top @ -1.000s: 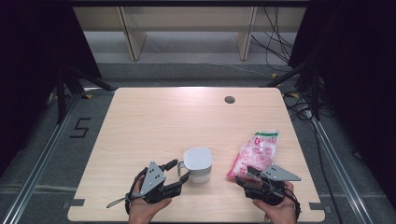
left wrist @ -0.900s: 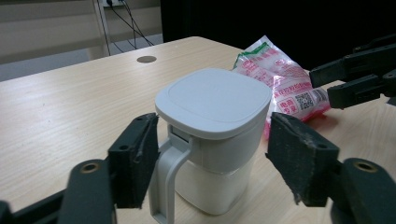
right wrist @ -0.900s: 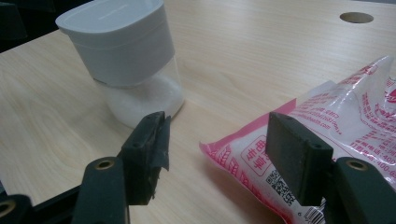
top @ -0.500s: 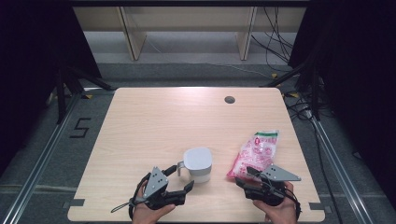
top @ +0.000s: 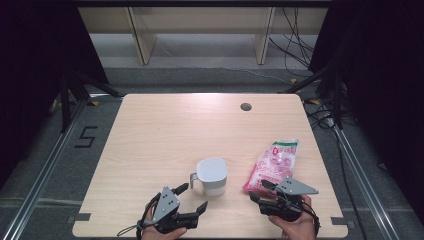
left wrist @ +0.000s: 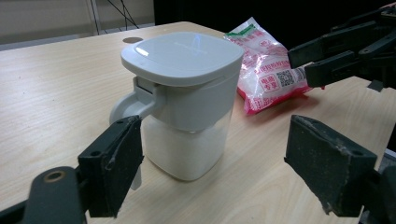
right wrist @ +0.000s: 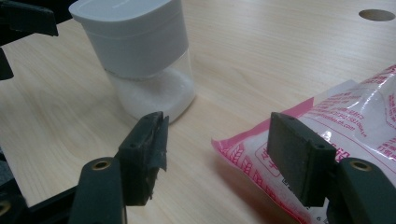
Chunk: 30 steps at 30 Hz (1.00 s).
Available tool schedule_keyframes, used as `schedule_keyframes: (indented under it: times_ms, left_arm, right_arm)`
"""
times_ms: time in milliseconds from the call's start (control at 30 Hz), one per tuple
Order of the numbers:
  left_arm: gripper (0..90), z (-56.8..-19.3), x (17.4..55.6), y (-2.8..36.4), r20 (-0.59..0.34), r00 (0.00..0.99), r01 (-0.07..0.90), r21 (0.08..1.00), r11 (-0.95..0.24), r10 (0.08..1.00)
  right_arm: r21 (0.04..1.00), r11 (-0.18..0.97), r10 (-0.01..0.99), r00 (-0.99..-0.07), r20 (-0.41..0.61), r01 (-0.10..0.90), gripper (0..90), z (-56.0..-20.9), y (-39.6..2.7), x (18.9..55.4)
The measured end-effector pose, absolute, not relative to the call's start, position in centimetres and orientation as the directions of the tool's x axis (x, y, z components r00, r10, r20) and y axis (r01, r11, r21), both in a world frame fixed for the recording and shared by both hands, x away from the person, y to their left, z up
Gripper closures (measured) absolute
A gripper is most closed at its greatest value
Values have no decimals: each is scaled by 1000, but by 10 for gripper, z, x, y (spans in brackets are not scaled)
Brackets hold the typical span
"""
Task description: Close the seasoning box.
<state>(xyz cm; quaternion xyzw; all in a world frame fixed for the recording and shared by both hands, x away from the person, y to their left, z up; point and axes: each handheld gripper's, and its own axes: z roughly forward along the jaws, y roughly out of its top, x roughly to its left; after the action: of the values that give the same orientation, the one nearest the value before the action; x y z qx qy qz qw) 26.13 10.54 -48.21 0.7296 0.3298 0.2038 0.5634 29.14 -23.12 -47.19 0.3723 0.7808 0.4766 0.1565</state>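
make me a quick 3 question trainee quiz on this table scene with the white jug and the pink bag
1. True or false: the left claw is clamped on the white jug.
2. Which thing lies nearest the right claw? A) the white jug B) the pink bag C) the round hole in the table
3. Fill in: the lid of the jug is ____ (on or off).

Key
1. False: its jaws stand open short of the jug, touching nothing.
2. B: the bag's near end lies just beyond its open jaws.
3. On; white powder shows through the clear lower part.
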Motion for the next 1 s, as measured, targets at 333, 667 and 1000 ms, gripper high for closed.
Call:
schedule_keyframes:
  times_ms: [333, 667, 1000]
  left_arm:
    - [181, -493, 252, 88, -68, 734, 253, 951, -179, 676]
    - [181, -495, 252, 90, -19, 747, 229, 946, -230, 665]
    - [182, -497, 249, 82, -61, 747, 258, 945, -204, 662]
  right_arm:
    - [850, 309, 709, -699, 94, 427, 365, -474, -226, 289]
    - [813, 346, 689, -715, 118, 468, 349, -482, -225, 276]
    - [795, 393, 689, -721, 78, 462, 342, -488, -233, 262]
